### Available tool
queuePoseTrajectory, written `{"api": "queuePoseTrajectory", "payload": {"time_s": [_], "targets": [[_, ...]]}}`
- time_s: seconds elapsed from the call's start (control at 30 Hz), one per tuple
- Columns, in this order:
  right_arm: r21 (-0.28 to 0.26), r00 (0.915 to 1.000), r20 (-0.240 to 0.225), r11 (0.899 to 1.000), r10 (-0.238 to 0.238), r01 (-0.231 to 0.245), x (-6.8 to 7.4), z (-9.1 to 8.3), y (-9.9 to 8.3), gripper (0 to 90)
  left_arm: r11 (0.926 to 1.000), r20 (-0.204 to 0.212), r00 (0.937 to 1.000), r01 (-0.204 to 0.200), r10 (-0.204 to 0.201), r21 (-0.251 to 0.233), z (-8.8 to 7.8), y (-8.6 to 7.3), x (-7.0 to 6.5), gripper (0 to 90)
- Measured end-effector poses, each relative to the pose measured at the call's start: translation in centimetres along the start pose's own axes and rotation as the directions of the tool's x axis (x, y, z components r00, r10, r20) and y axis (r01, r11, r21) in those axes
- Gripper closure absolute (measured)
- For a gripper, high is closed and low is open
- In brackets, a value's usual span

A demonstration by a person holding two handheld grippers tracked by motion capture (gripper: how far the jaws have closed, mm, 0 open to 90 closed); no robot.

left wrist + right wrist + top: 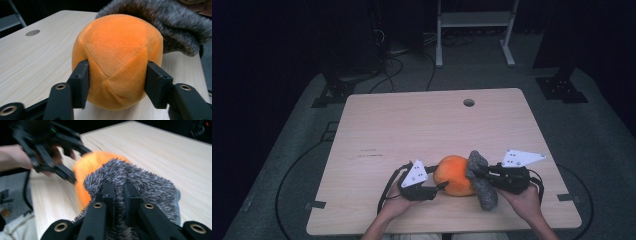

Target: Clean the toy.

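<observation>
Lower centre of high view: orange plush ball on tabletop. Left tongs clamp ball's sides, pads pressing in. Right tongs pinched narrow on grey furry cloth, which lies against ball's right side.

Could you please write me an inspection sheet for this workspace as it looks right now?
Surface: pale wooden table, one round hole near its far edge.
Job's things: round orange plush ball on the table; grey furry cloth lies against its right side.
Clutter: nothing seen.
Grippers: left gripper has its jaws pressed on both sides of the ball; right gripper has its jaws shut on the cloth.
Cables: black cable loops from the left gripper; more cables on the floor beyond the table.
Surroundings: dark room, grey floor, white metal frame behind the table.
</observation>
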State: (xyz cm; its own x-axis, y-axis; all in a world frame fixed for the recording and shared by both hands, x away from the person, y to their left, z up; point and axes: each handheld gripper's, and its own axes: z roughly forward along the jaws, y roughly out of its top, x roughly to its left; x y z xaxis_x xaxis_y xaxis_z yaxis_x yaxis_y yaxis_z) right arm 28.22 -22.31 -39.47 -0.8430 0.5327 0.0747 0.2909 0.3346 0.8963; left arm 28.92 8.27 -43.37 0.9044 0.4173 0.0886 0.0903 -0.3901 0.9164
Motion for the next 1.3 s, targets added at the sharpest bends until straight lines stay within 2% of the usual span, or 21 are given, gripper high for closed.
{"api": "queuePoseTrajectory", "payload": {"time_s": [0.07, 0.1, 0.13, 0.2, 0.23, 0.3, 0.47, 0.53, 0.6, 0.63, 0.67, 0.7, 0.73, 0.8, 0.93, 1.03, 1.1, 1.17, 1.23, 1.27, 1.3], "targets": [[-0.014, 0.9993, -0.032, 1.000, -0.019, 0.019, 0.5, 0.2, 0.5, 80.9, 0.9996, 0.006, 0.9997, 0.024, -0.024, -0.013, 0.1, -0.1, 0.1, 29.1], [-0.003, 0.9987, -0.040, 1.000, -0.029, 0.029, 0.7, 0.6, 0.6, 80.9, 0.9919, 0.034, 0.9917, 0.125, -0.124, -0.026, 0.2, -0.2, 0.6, 23.7], [0.006, 0.9980, -0.057, 1.000, -0.027, 0.027, 0.7, 0.9, 0.5, 80.8, 0.9836, 0.047, 0.9832, 0.178, -0.177, -0.028, 0.3, -0.2, 0.9, 21.2], [0.020, 0.9965, -0.082, 1.000, -0.013, 0.015, 0.7, 1.5, 0.1, 80.9, 0.9666, 0.069, 0.9661, 0.252, -0.249, -0.047, 0.4, -0.4, 1.3, 21.9], [0.025, 0.9967, -0.080, 1.000, -0.010, 0.012, 0.6, 1.5, 0.0, 80.9, 0.9642, 0.064, 0.9643, 0.260, -0.257, -0.052, 0.4, -0.4, 1.4, 26.9], [0.023, 0.9976, -0.069, 1.000, -0.004, 0.006, 0.3, 1.3, -0.2, 80.9, 0.9714, 0.027, 0.9726, 0.232, -0.231, -0.051, 0.4, -0.2, 1.1, 36.1], [0.031, 0.9975, -0.031, 0.998, 0.063, -0.062, -1.3, 0.7, -0.7, 80.9, 0.9765, 0.000, 0.9782, 0.207, -0.208, -0.058, 0.4, 0.1, 0.6, 40.9], [0.016, 0.9993, -0.002, 0.999, 0.039, -0.039, -0.8, -0.2, 0.0, 81.0, 0.9860, -0.025, 0.9873, 0.155, -0.157, -0.060, 0.2, 0.4, 0.4, 41.9], [-0.010, 0.9994, -0.034, 1.000, 0.003, -0.004, 0.3, -0.5, 1.1, 80.9, 0.9939, -0.032, 0.9947, 0.096, -0.098, -0.055, 0.3, 0.7, -0.1, 42.5], [-0.012, 0.9987, -0.046, 1.000, -0.022, 0.021, 0.9, -0.4, 1.6, 81.0, 0.9980, -0.037, 0.9985, 0.038, -0.040, -0.051, 0.4, 0.9, -0.7, 42.6], [-0.008, 0.9968, -0.055, 0.998, -0.059, 0.058, 1.8, 0.0, 2.2, 80.9, 0.9988, -0.038, 0.9992, -0.010, 0.008, -0.049, 0.5, 1.1, -1.1, 42.6], [0.006, 0.9954, -0.058, 0.997, -0.076, 0.077, 2.3, 0.4, 2.5, 80.9, 0.9988, -0.038, 0.9992, -0.010, 0.008, -0.049, 0.5, 1.1, -1.1, 42.7], [0.017, 0.9946, -0.062, 0.996, -0.083, 0.084, 2.6, 0.8, 2.6, 80.9, 0.9945, -0.037, 0.9947, -0.097, 0.096, -0.038, 0.6, 1.4, -2.0, 42.8], [0.051, 0.9930, -0.060, 0.993, -0.101, 0.105, 2.8, 1.8, 2.5, 81.0, 0.9889, -0.043, 0.9880, -0.149, 0.148, -0.004, 0.7, 1.3, -2.4, 42.8], [0.048, 0.9954, -0.070, 0.997, -0.065, 0.068, 2.1, 1.8, 1.8, 81.0, 0.9917, -0.032, 0.9914, -0.128, 0.127, -0.016, 0.6, 0.8, -2.2, 43.5], [0.045, 0.9993, -0.034, 0.999, -0.015, 0.017, 0.6, 0.9, 0.9, 81.0, 0.9925, -0.025, 0.9923, -0.122, 0.122, -0.007, 0.5, 0.6, -1.9, 43.3], [0.045, 0.9997, -0.016, 0.999, 0.021, -0.021, -0.2, 0.7, 0.4, 81.0, 0.9957, -0.018, 0.9955, -0.093, 0.093, -0.007, 0.4, 0.5, -1.6, 42.3], [0.031, 0.9978, -0.025, 0.998, 0.061, -0.060, -0.7, 0.7, 0.1, 81.0, 0.9996, 0.004, 0.9998, -0.018, 0.018, -0.023, 0.4, 0.5, -1.0, 33.5], [0.024, 0.9987, -0.021, 0.999, 0.047, -0.047, -0.1, 1.1, 0.2, 81.0, 0.9951, 0.021, 0.9966, 0.081, -0.080, -0.057, 0.3, 0.8, -0.5, 20.2], [0.018, 0.9987, -0.037, 0.999, 0.036, -0.035, 0.3, 1.4, 0.4, 81.0, 0.9916, 0.036, 0.9940, 0.106, -0.103, -0.075, 0.3, 0.9, -0.3, 19.2], [0.015, 0.9979, -0.060, 1.000, 0.026, -0.025, 0.8, 1.8, 0.6, 81.0, 0.9925, 0.029, 0.9948, 0.100, -0.098, -0.070, 0.3, 1.0, -0.3, 20.3]]}}
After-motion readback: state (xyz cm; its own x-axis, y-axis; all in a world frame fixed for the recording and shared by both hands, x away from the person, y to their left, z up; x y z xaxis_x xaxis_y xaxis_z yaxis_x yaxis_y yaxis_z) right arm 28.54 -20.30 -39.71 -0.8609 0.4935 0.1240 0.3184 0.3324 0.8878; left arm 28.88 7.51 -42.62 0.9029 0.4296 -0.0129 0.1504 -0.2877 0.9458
